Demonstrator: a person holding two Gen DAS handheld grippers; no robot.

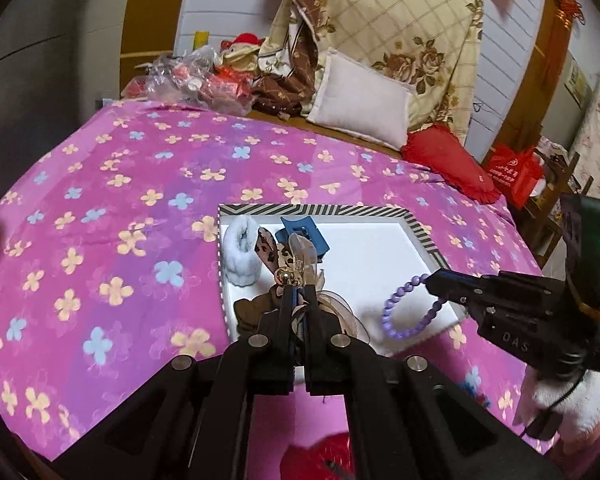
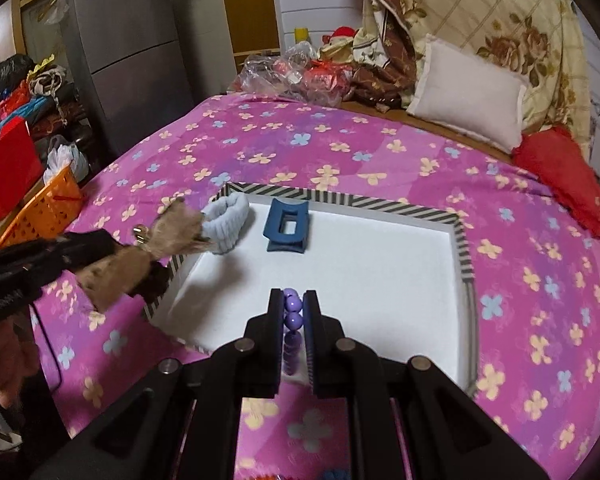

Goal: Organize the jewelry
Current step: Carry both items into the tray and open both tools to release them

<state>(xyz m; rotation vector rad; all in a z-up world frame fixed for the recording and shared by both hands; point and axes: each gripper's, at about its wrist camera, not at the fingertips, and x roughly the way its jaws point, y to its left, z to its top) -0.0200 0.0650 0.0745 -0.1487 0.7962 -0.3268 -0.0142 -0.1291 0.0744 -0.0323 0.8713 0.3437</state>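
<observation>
While a purple bead bracelet [image 2: 292, 312] is clamped by the right gripper [image 2: 293, 300] over the white tray's [image 2: 380, 280] near edge, a brown bow hair clip [image 2: 140, 256] is pinched by the left gripper [image 1: 299, 294] — at the tray's left edge.

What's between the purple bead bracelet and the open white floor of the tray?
Nothing visible. The right gripper holds the purple bead bracelet above the tray; the white floor beneath it is bare. The blue hair claw and fluffy scrunchie sit at the far left end.

Pink floral bed [image 2: 340, 152], grey fridge [image 2: 128, 40]
</observation>
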